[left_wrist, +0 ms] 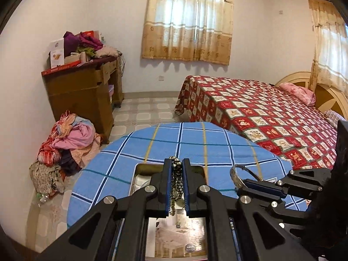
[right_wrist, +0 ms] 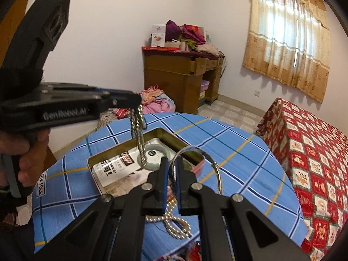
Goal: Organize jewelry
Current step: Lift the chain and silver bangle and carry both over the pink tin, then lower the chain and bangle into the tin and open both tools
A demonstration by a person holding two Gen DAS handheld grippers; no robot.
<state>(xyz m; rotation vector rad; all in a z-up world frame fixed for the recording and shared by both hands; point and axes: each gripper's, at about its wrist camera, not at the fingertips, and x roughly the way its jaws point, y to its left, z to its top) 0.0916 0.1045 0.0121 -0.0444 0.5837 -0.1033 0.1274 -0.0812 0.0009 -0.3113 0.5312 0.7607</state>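
Observation:
My left gripper (left_wrist: 176,163) is shut on a dark beaded necklace (left_wrist: 176,180) and holds it hanging over an open metal tin (right_wrist: 108,152) on the blue checked tablecloth (right_wrist: 239,174). From the right wrist view the left gripper (right_wrist: 136,100) shows with the beaded necklace (right_wrist: 138,130) dangling into the tin. My right gripper (right_wrist: 173,161) is shut on a silver bangle (right_wrist: 217,174), which also shows in the left wrist view (left_wrist: 236,174). A pearl necklace (right_wrist: 174,221) lies on the cloth below the right gripper.
The tin holds a white round case (right_wrist: 155,154) and printed packets. A bed with a red checked cover (left_wrist: 271,113) stands to the right of the table. A wooden desk (left_wrist: 87,91) and a clothes pile (left_wrist: 65,139) are by the wall.

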